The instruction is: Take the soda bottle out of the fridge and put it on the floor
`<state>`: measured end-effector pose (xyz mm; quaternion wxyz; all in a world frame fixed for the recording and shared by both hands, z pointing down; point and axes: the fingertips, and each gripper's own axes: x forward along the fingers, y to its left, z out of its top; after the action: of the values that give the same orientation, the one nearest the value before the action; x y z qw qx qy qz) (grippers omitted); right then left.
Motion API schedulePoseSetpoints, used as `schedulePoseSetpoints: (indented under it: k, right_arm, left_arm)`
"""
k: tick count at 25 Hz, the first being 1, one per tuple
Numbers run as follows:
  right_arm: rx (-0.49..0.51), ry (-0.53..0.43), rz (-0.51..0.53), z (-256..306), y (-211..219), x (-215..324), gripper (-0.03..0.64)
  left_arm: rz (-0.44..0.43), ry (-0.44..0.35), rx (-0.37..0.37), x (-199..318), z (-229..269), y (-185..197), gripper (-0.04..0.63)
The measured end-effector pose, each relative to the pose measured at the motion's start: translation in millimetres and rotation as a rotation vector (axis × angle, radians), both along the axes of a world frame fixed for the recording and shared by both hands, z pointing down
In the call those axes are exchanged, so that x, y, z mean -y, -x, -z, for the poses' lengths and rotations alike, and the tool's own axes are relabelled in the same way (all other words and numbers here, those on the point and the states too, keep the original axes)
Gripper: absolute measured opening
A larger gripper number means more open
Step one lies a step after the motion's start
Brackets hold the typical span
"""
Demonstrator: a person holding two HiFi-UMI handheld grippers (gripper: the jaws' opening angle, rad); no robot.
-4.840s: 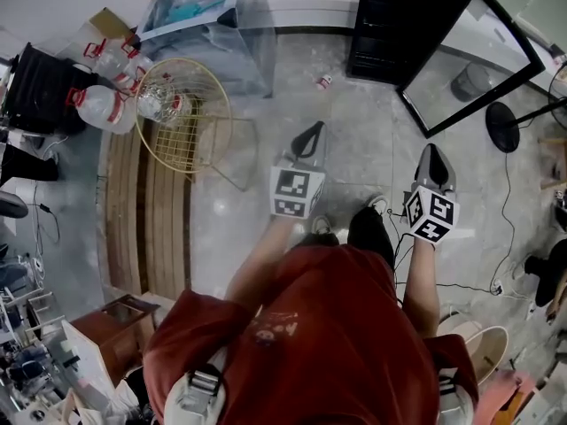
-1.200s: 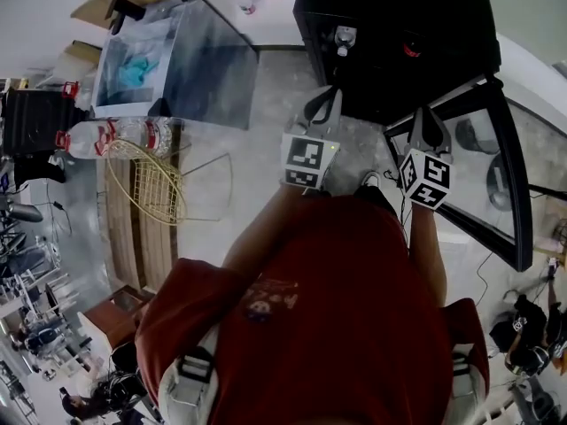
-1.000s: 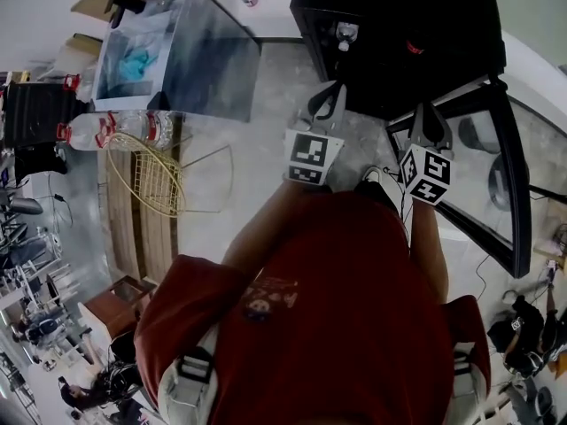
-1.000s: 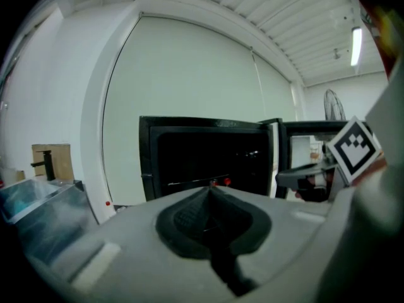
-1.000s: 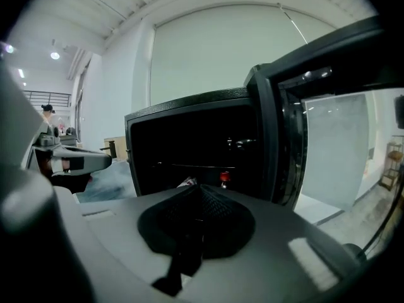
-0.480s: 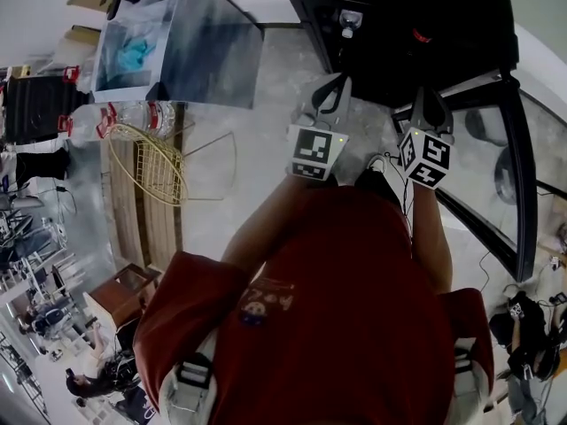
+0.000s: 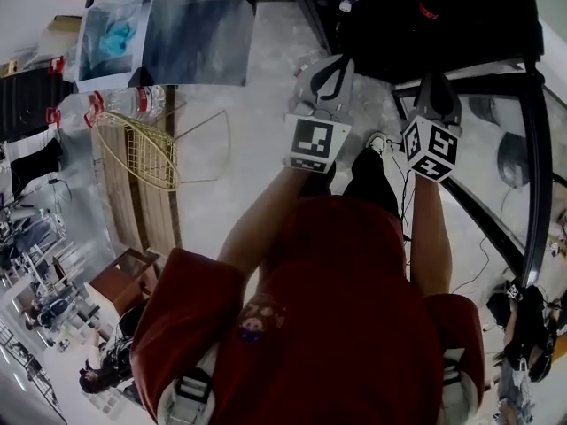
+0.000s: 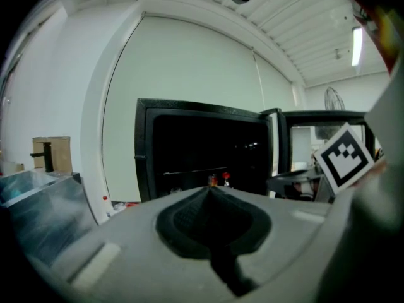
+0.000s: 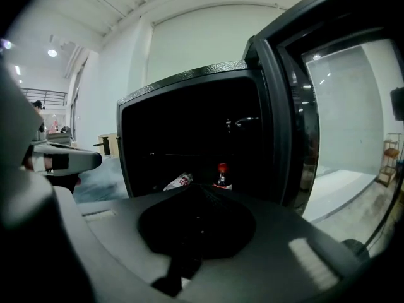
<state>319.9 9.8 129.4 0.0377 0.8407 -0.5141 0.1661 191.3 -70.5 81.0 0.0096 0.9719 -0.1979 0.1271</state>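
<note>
**Dark fridge hides most of its contents**

The fridge [image 7: 425, 25] is cut off by the head view's top edge, and its inside is nearly black. The right gripper [image 9: 197, 188] hides the soda bottle [image 9: 222, 171] below its neck. The label on the container [image 9: 178, 181] lying beside it is unreadable.

Holds the left gripper [image 7: 332, 69] out ahead, jaws pressed together on nothing. Holds the right gripper [image 7: 436, 87] just right of it, jaws likewise together and empty. Points both slightly below level, with left forearm [image 7: 257, 228] and right forearm [image 7: 427, 237] stretched forward behind them.
</note>
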Motion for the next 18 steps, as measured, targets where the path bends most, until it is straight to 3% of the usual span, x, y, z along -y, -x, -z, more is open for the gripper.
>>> schedulePoseSetpoints:
  k: [10,18]
  right_arm:
    - [-0.023,-0.021,-0.04,-38,-14,22,0.017]
    - [-0.018,-0.007,-0.063,-78,-36,45,0.122]
  left_arm:
    - [-0.004,-0.011,-0.019,8,-40,-12,0.0]
    - [-0.02,0.002,0.0,22,-82,-21,0.0]
